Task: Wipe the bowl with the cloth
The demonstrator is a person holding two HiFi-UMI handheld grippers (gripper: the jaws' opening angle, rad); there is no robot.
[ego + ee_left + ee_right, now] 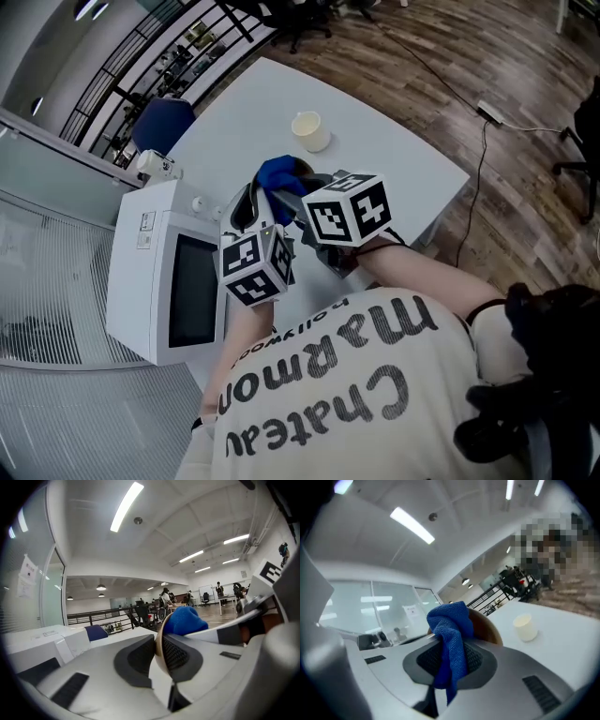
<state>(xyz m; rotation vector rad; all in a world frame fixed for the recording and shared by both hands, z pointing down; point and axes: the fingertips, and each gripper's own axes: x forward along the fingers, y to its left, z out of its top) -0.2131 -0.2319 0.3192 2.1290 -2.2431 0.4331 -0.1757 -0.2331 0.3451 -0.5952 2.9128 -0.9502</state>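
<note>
First, edges: the white surface (403, 159) ends in a straight edge running from 12 o'clock round to 3 o'clock in the head view, with wood floor (525, 75) beyond it. The microwave (155, 272) closes off the 9 o'clock side.
Open room: there is bare surface round the cup (309, 131), from 12 to 2 o'clock of the tools. The tools sit tight between the microwave and the person's shirt (356, 394).
Left tool (157, 660): clamped on the thin rim of the bowl (487, 629), which stands on edge between the pads.
Right tool (449, 663): clamped on the cloth (452, 633), with a tail hanging below the pads.
Bowl: round and thin-walled, brown on the face toward the right tool. It is held mid-frame in the head view, at 7 o'clock of the cup.
Cloth: blue with a knobbly weave, bunched up. Its top lies against the bowl's brown face.
Cup: cream, smooth and slightly tapered. It stands upright, well apart from the bowl.
Microwave: a white box with a dark door window.
Tool build: pale grey jaws with dark meshed pads. Each carries a cube (349, 208) of black-and-white square markers.
Count: two tools, one bowl, one cloth, one cup, one microwave.
</note>
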